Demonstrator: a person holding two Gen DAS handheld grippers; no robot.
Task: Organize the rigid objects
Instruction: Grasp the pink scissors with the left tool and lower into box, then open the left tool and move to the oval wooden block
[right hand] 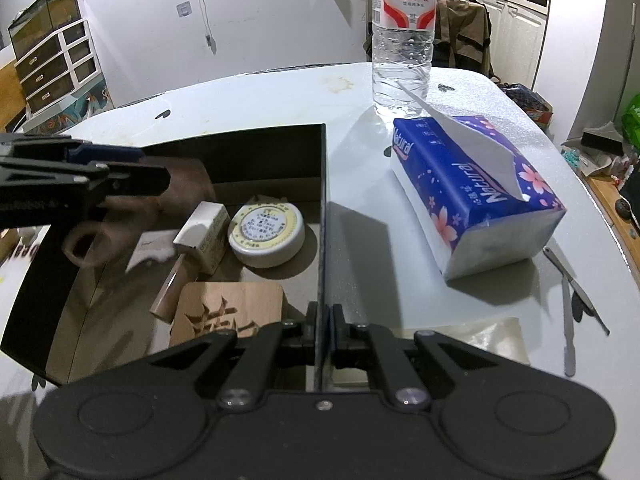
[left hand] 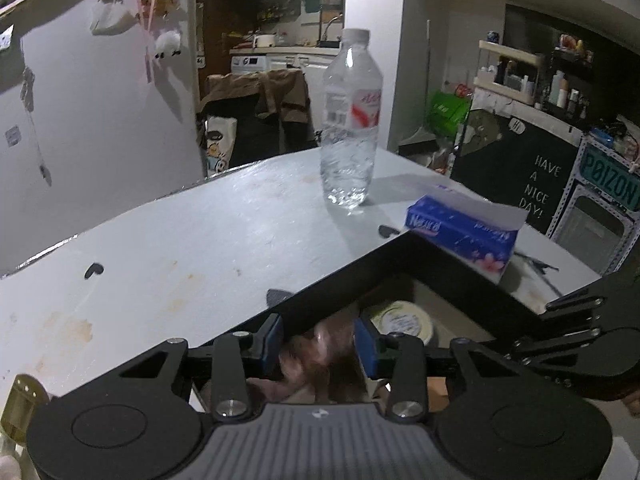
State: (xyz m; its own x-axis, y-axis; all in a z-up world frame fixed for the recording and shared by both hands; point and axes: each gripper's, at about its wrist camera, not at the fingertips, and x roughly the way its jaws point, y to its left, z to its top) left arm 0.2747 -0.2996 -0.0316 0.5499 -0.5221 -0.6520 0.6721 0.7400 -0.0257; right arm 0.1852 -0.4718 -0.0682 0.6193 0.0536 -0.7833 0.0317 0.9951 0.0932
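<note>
Nearest us, right gripper (right hand: 324, 334) clamps the black box's thin wall (right hand: 322, 216); left gripper (right hand: 120, 172) grips a brown ceramic mug (right hand: 100, 236) above the contents. If we release early, it may strike the round cream tin (right hand: 266, 236).

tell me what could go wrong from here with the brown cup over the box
1. The left gripper holds the brown cup tilted over the box, right above the small carton and round tin; dropped here, it could knock them.
2. The right gripper pinches only the box's thin wall; a bump might twist the box toward the tissue pack and bottle.
</note>
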